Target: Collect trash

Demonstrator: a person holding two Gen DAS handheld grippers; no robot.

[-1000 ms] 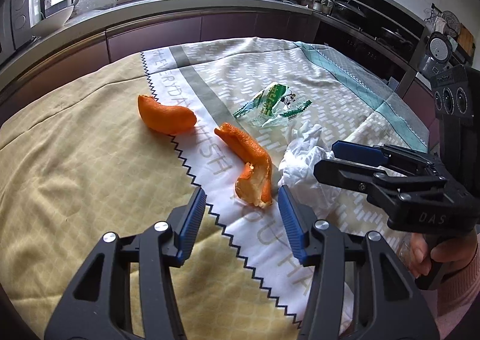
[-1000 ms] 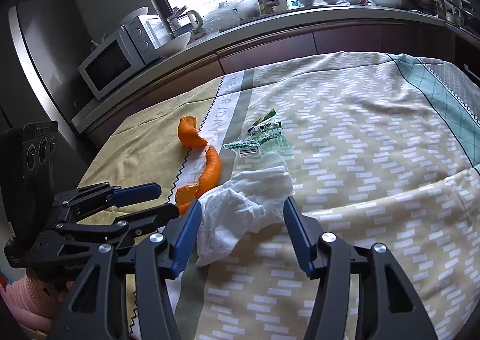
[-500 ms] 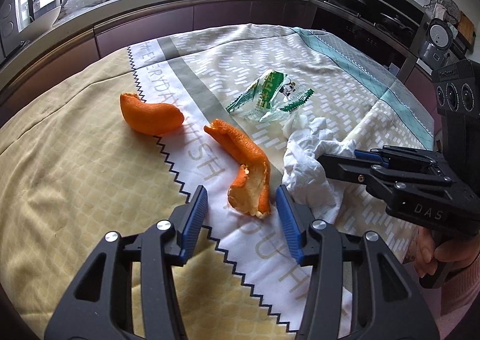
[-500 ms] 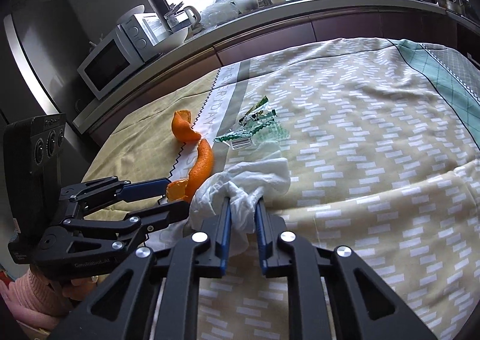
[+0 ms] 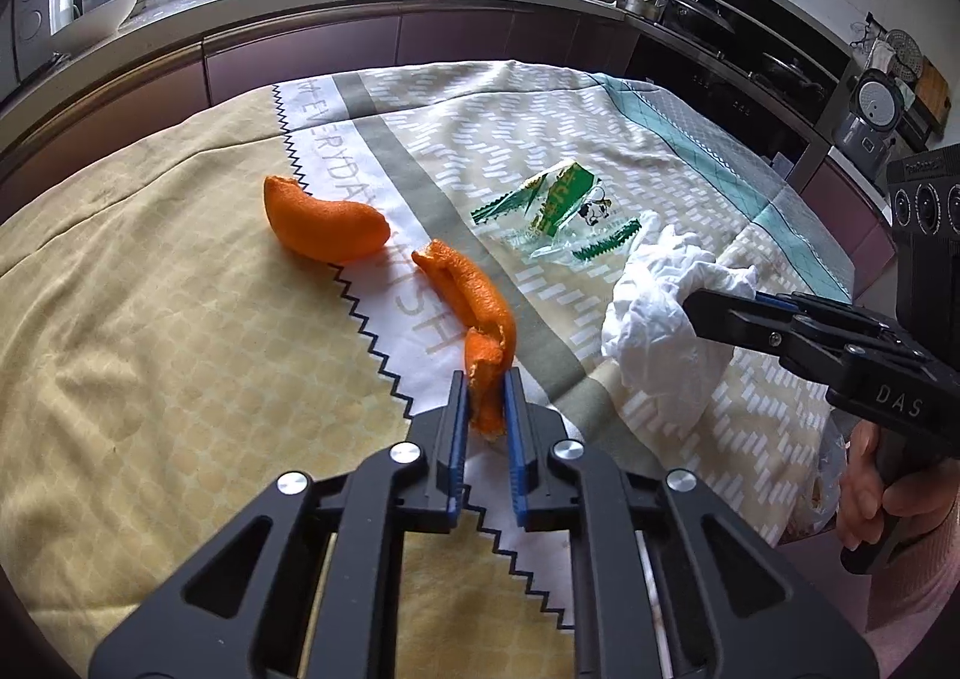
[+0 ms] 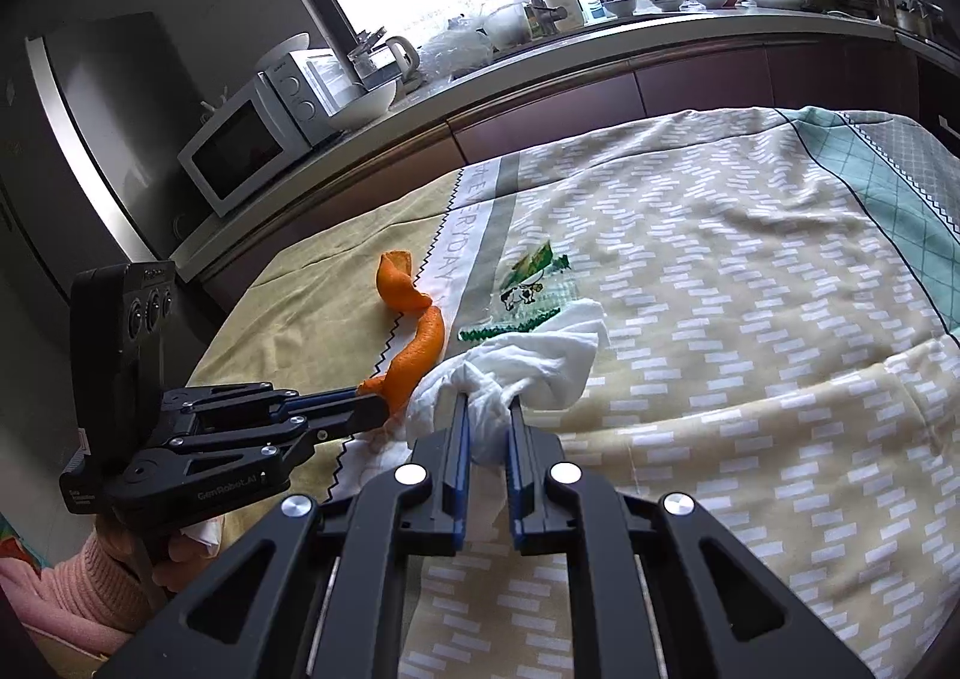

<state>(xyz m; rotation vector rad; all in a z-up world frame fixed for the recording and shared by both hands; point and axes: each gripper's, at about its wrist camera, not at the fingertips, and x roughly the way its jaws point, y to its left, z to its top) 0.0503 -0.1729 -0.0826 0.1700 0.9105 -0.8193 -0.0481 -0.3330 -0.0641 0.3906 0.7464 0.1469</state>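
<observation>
My left gripper (image 5: 485, 379) is shut on the near end of a long curled orange peel (image 5: 474, 289), which lies on the cloth-covered table (image 5: 150, 319). My right gripper (image 6: 485, 406) is shut on a crumpled white tissue (image 6: 528, 355); it also shows in the left wrist view (image 5: 654, 319), held by the right gripper (image 5: 696, 301). A second orange peel (image 5: 324, 223) lies further left. A green and clear plastic wrapper (image 5: 564, 205) lies beyond the tissue. In the right wrist view I see the left gripper (image 6: 372, 409) on the long peel (image 6: 414, 355).
A kitchen counter (image 5: 360, 1) with bowls, a kettle and bottles runs behind the table. A microwave (image 6: 240, 151) stands at its left end. A stove and dark cabinets (image 5: 750, 79) are at the right. The table's near right edge (image 5: 798, 499) drops off by my hand.
My left gripper closed on the near end of the long peel. My right gripper, open one second ago, shut on the tissue and has kept hold of it.
</observation>
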